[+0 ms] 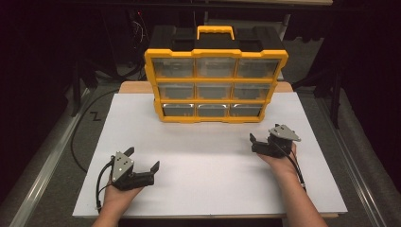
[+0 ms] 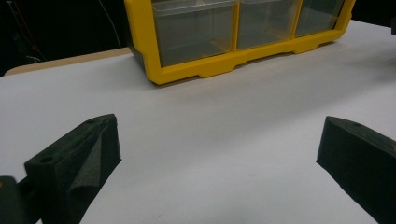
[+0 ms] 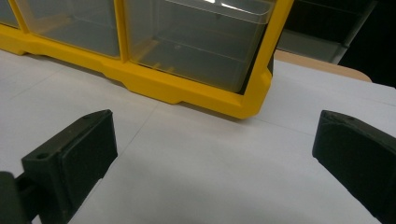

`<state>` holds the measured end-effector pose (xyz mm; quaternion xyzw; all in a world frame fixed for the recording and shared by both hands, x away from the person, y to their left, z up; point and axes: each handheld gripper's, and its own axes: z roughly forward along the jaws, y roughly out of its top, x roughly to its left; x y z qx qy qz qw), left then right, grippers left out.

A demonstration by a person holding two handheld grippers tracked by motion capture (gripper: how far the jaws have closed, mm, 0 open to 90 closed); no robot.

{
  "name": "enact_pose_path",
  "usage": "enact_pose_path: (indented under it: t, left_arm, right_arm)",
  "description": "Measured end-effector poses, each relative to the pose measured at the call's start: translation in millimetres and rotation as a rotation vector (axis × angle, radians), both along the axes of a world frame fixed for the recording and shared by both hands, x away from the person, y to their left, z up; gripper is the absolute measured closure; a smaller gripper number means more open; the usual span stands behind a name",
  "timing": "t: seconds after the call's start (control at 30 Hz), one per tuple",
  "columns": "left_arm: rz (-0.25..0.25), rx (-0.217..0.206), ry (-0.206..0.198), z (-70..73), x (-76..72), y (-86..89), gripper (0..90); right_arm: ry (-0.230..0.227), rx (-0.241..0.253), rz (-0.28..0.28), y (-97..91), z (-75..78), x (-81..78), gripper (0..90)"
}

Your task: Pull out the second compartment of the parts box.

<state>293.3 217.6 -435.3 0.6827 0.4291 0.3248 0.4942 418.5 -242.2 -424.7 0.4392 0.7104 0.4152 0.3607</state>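
Left gripper low over white board, jaws wide apart, nothing held. Yellow drawer cabinet upright at board's far edge, all clear drawers appear shut. Right gripper nearer cabinet, jaws spread, empty. Risk, as I judge it: one-sided drawer pull drags or tips whole cabinet; jaws slip off slick drawer front.
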Motion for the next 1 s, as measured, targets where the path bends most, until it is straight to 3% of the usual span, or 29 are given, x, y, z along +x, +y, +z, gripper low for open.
enact_pose_path:
  t: [0.2,0.37,0.63,0.7,0.8,0.87,1.0]
  left_arm:
    - [0.012,-0.001,-0.009,-1.2,-1.0,0.0,0.4]
    - [0.004,-0.002,-0.017,-1.9,-1.2,-0.7,0.4]
    - [0.007,-0.021,-0.009,-0.8,-0.7,0.9,0.4]
    - [0.009,0.002,-0.010,-0.8,-0.8,0.5,0.4]
    - [0.006,0.014,-0.008,-0.7,-0.9,-0.1,0.4]
    - [0.003,0.010,-0.007,-0.4,-0.9,0.1,0.4]
    - [0.006,0.000,-0.011,0.3,-0.8,0.9,0.4]
  right_arm:
    - [-0.001,0.013,-0.004,-4.5,3.6,-8.5,0.9]
    - [-0.019,-0.013,0.010,-6.3,2.9,-18.2,0.9]
    - [-0.011,-0.061,0.019,-13.4,-1.2,-30.7,0.8]
    - [-0.009,-0.075,0.015,-12.9,-1.9,-30.4,0.8]
    - [-0.015,-0.114,0.013,-11.5,-3.3,-30.2,0.8]
    - [-0.016,-0.176,0.025,-8.9,-6.0,-30.6,0.8]
    - [-0.018,-0.248,0.031,-6.4,-8.3,-31.0,0.8]
